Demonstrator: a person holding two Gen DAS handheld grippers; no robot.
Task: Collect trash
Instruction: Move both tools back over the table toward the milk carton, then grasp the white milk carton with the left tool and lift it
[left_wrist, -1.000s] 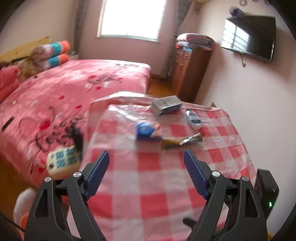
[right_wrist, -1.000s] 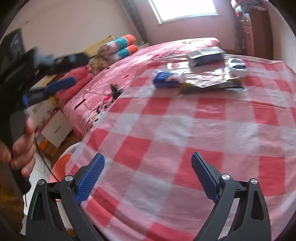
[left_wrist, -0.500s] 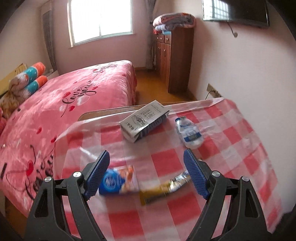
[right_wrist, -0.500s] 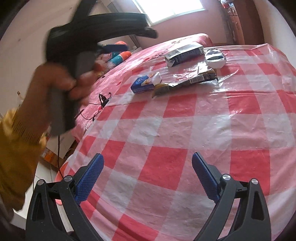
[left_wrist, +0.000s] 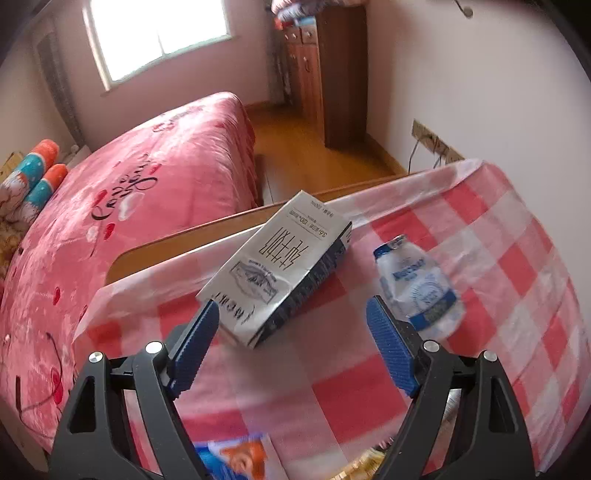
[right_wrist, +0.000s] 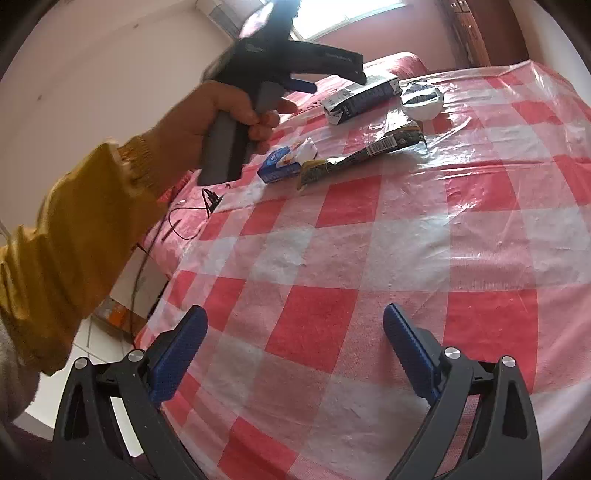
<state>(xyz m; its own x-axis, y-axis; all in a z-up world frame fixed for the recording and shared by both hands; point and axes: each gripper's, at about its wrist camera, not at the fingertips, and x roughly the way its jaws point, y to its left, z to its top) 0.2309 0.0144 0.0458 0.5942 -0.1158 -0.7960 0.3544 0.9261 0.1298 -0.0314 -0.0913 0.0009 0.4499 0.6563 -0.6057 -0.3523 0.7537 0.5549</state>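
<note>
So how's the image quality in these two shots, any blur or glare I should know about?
Left wrist view: the window is blown out white, the small bottle is smeared by motion, the carton reads sharper, and the fisheye bends the walls. Right wrist view: the raised left gripper is soft and backlit, and the plastic cover on the tablecloth throws white glare streaks.

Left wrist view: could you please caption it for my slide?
Open left claw above the milk carton, beside a small bottle on the checked tablecloth.
</note>
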